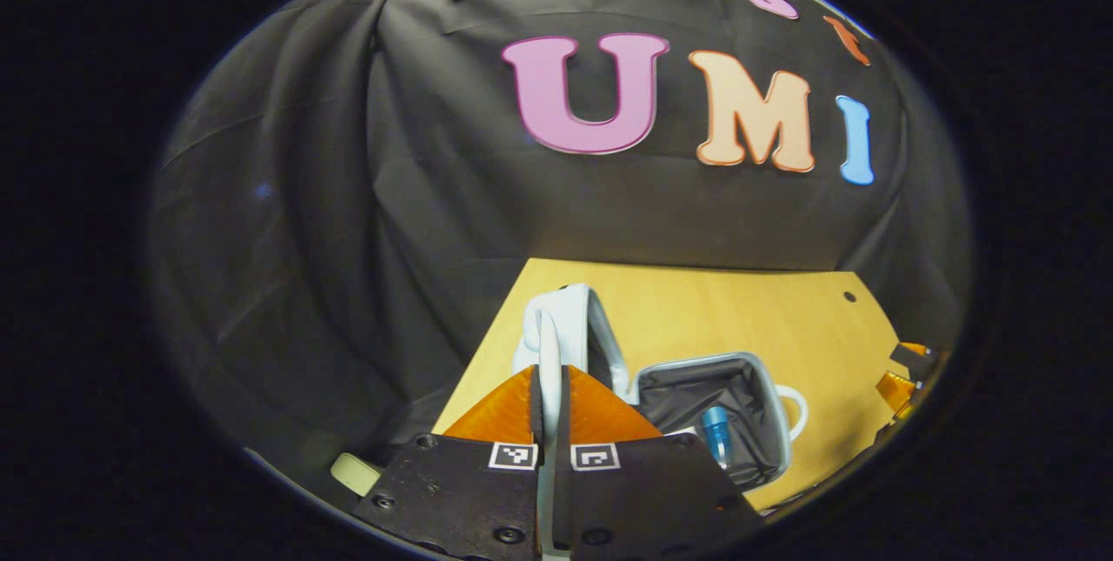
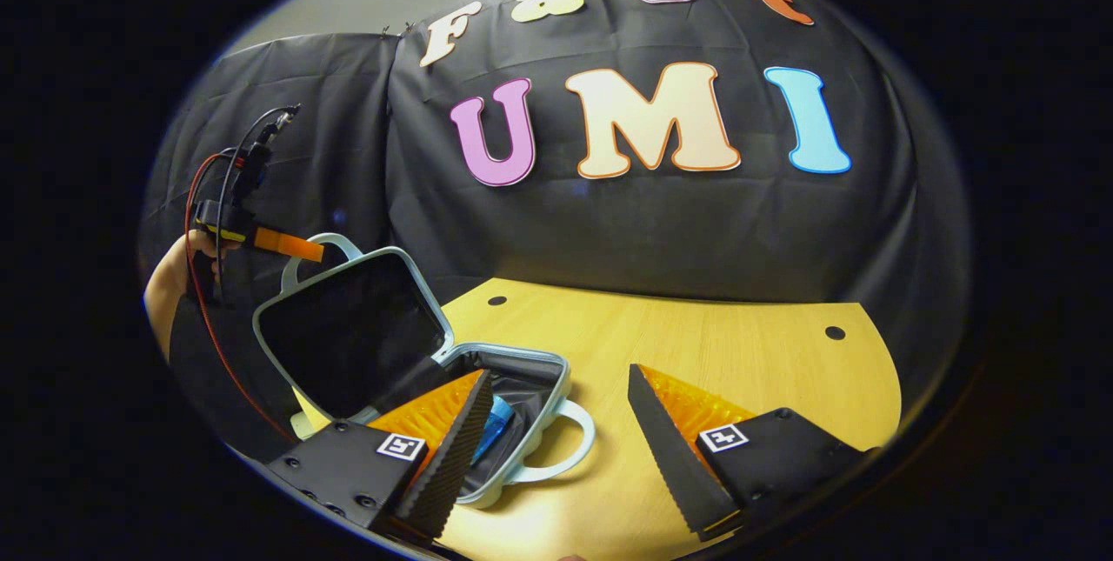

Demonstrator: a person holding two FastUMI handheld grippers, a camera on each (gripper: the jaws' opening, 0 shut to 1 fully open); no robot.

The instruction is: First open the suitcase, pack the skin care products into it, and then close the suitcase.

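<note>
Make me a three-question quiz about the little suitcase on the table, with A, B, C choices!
1. Where is the blue bottle?
A. Inside the suitcase
B. On the floor
C. Held by the right gripper

2. What colour is the table?
A. Red
B. Light wood
C. White

3. What is the suitcase lid doing?
A. Zipped shut
C. Lying flat on the table
B. Standing up, open

Answers:
1. A, the bottle lies in the dark lining of the bottom half.
2. B, the bare top shows pale wood.
3. B, the left gripper is shut on the lid's rim, holding it raised, while the right gripper is open beside the case.
</note>
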